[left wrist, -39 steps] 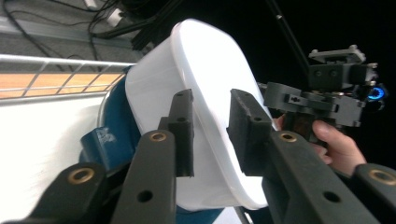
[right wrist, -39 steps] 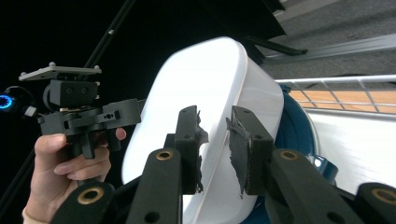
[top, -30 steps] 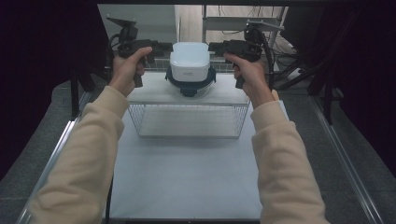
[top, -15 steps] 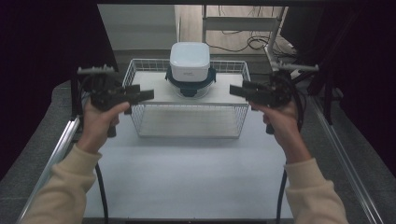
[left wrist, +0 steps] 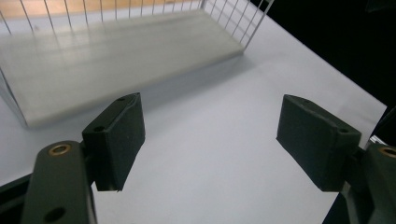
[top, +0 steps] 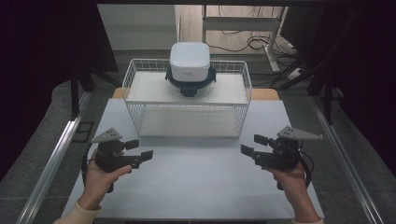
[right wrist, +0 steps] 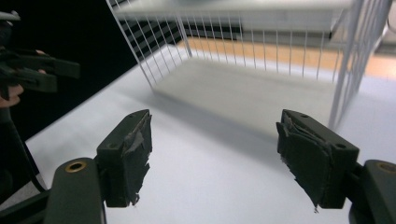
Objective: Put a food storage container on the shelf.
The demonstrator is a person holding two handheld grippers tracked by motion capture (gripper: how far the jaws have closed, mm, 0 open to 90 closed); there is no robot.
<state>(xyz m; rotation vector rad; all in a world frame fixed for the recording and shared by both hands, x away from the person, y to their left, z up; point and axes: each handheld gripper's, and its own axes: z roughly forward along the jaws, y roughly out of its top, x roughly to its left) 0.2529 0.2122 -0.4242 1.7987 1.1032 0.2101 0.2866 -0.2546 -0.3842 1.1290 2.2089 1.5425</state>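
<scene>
Left fingers [left wrist: 116,140]: spread wide with nothing between them; they have just been opening further. Only bare white surface lies in the gap.
Right fingers [right wrist: 128,156]: also spread wide and empty, just been opening; the pad lining looks torn at the edges.
Left gripper [top: 138,150]: held low over the near left part of the surface, its tips aimed inward toward the middle, grey three-cornered plate on top.
Right gripper [top: 254,144]: held low over the near right part, tips aimed inward, facing the other gripper; the two are well apart.
Hands: left hand [top: 100,175] and right hand [top: 292,179] each wrap a gripper handle from below.
Wire basket [top: 187,133]: stands on the surface beyond both grippers, between them in line, touched by neither; a pale board lies across its top and another on its floor.
White-lidded container [top: 189,63]: sits upright on the basket's top board, at the far middle, well apart from both grippers.
Surface [top: 196,186]: white, bare between the grippers.
</scene>
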